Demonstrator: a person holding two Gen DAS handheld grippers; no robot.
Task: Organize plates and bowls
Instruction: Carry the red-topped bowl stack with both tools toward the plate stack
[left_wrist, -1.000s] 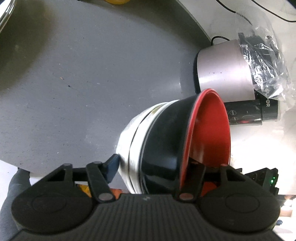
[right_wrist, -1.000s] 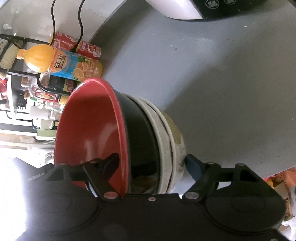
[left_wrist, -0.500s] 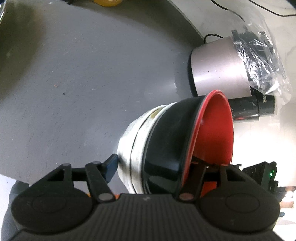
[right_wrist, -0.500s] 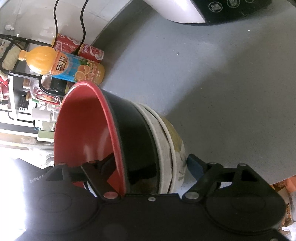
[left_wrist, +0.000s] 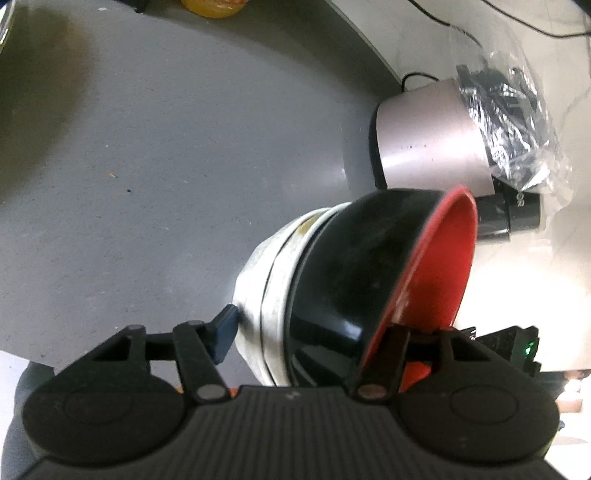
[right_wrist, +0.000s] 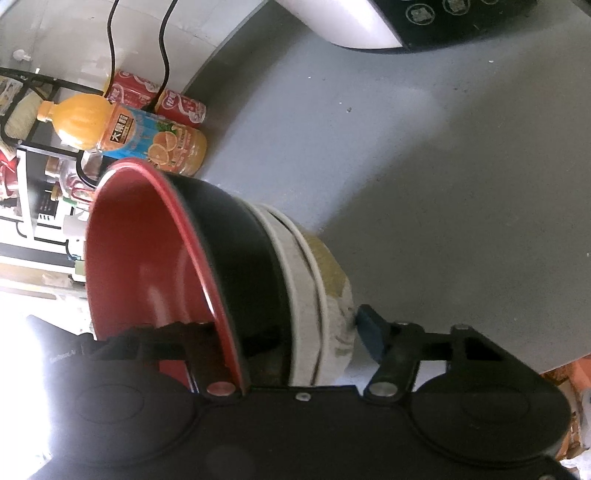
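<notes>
A nested stack of bowls is held between both grippers above a round grey table (left_wrist: 166, 166). The top bowl is black outside and red inside (left_wrist: 369, 266), with white bowls (left_wrist: 273, 273) under it. My left gripper (left_wrist: 314, 332) is shut on the stack, one finger under the white base and one inside the red bowl. In the right wrist view the same black and red bowl (right_wrist: 155, 258) sits on the white bowls (right_wrist: 317, 295), and my right gripper (right_wrist: 273, 332) is shut on the stack the same way. The stack is tilted on its side in both views.
A silver and black appliance (left_wrist: 432, 140) with a clear plastic bag (left_wrist: 517, 122) stands beyond the table's right edge. An orange juice bottle (right_wrist: 125, 136) and red cans (right_wrist: 155, 96) lie at the table's far edge. A white appliance with a black panel (right_wrist: 388, 22) sits at the back.
Both grippers have carried the stack of bowls a little further over the table. The grip on the stack has not changed.
</notes>
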